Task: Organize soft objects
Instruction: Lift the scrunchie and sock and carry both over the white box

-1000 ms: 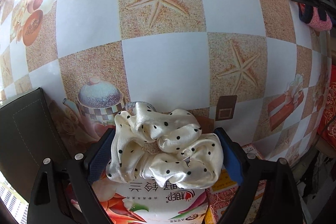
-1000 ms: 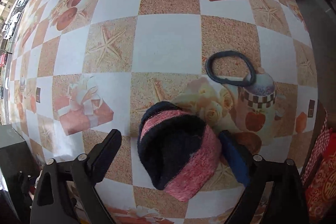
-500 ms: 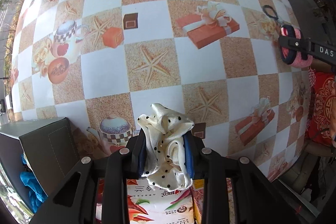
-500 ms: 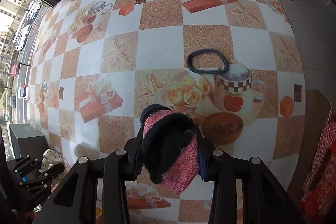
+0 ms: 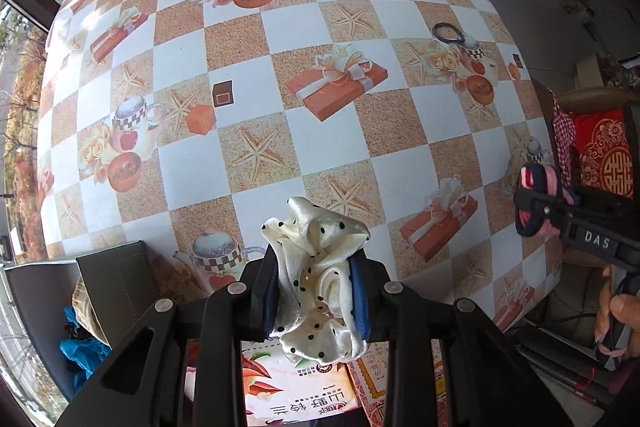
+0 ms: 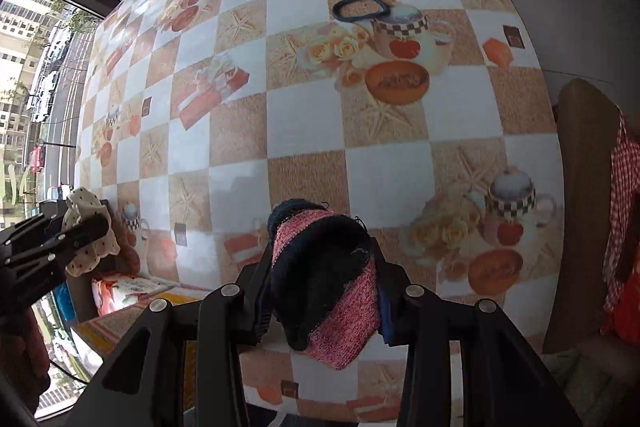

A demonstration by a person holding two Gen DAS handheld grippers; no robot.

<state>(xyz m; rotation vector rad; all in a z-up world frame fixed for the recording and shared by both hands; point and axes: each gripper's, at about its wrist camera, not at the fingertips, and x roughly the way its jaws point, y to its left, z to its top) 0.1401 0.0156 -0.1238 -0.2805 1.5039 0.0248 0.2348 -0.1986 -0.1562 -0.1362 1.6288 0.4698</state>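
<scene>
1. While both hands are lifted above the worktop (image 5: 256, 11), each claw is clenched on one soft thing: the left claw (image 5: 316, 291) grasps the cream dotted scrunchie (image 5: 316, 267), and the right claw (image 6: 320, 287) grasps the pink and dark knitted piece (image 6: 324, 275).
2. Both claws have just been closing, with the soft thing between the pads in each case. In both wrist views the fabric is squeezed flat and bulges out above and below the pads.
3. Both held things hang in the air, apart from the worktop. A black hair band (image 6: 360, 9) lies alone on the far part of the checkered cloth, next to a printed teapot.
4. I judge the step in hand to be carrying the two pieces to a storage place. A likely goal is the dark box (image 5: 80, 299) at the near left edge, where some cloth already shows, but this is only a guess.
5. To do it well, keep the grip steady, because satin is slippery and can slide out.
6. Bring one claw at a time over the opening, so the two tools do not collide.
7. Lower well inside the walls before releasing, otherwise a light piece may catch on the rim.
</scene>
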